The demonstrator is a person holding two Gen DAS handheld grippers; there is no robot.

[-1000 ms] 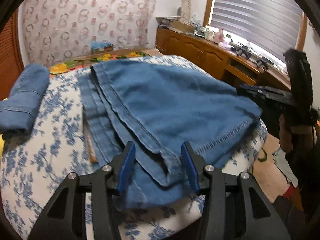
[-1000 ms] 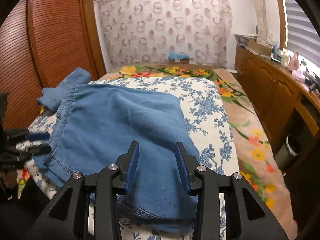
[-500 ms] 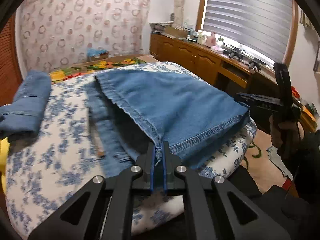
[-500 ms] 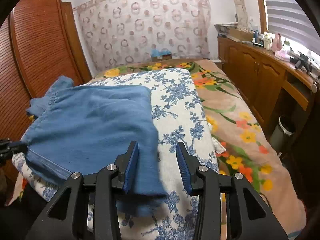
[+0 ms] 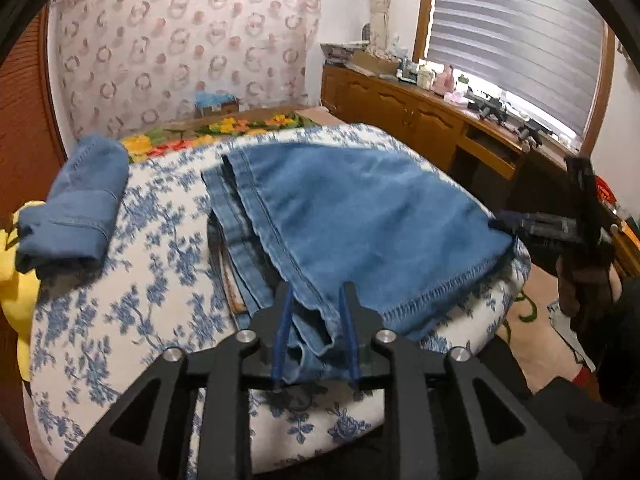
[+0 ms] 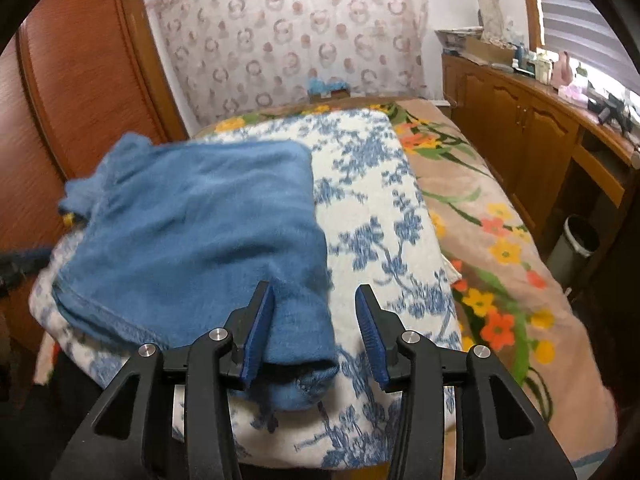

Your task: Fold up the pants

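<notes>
The small items on the long wooden desk (image 5: 460, 104) were too blurred and small to identify.

pants (image 5: 360, 216): blue denim | bedspread (image 5: 132, 280): white, blue floral | blanket (image 6: 480, 216): beige, orange-yellow flowers | wardrobe (image 6: 80, 80): reddish-brown | curtain (image 5: 180, 52): ring-patterned

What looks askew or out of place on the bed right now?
The folded blue denim pants lie skewed: the top layer sits off the under layers, whose seamed edges stick out on one side. The near corner is bunched inside the left tool.
</notes>
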